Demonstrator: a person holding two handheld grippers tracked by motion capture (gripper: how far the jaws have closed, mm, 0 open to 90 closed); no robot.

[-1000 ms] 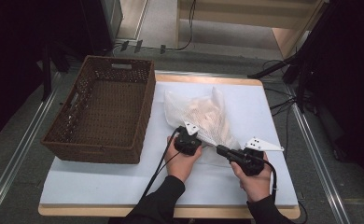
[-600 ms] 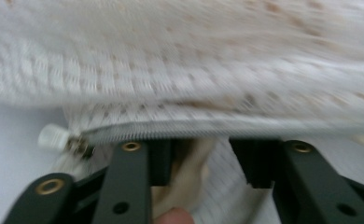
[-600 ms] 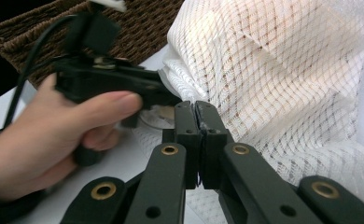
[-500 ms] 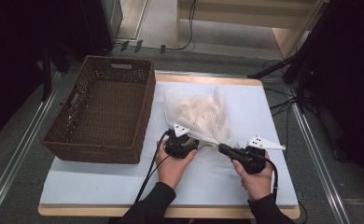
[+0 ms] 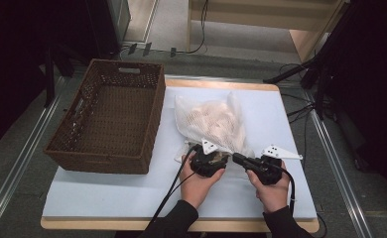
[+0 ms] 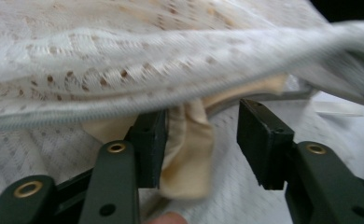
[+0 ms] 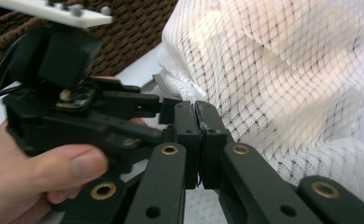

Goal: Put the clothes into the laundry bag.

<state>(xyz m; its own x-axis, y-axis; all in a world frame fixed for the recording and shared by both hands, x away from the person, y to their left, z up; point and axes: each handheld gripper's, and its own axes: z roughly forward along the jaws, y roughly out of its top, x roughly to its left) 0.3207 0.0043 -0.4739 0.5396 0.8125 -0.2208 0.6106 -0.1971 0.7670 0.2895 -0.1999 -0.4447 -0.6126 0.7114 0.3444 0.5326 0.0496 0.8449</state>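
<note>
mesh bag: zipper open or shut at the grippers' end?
Open. In the left gripper view the mesh bag mouth gapes and cream cloth hangs out between the left gripper's open jaws.

Both grippers: left gripper (image 5: 216,159) and right gripper (image 5: 237,158) are black, brass rivets on jaw links, white three-cornered top plates, black trailing cables. Person wears black sleeves (image 5: 174,224).

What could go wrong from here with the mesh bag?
1. The left gripper is open, with beige cloth beside one jaw and mesh bag edge above; closing may catch mesh too.
2. The right gripper looks shut at the bag's edge; a thin pinch may slip or tear mesh.
3. The grippers sit close and may collide.
</note>
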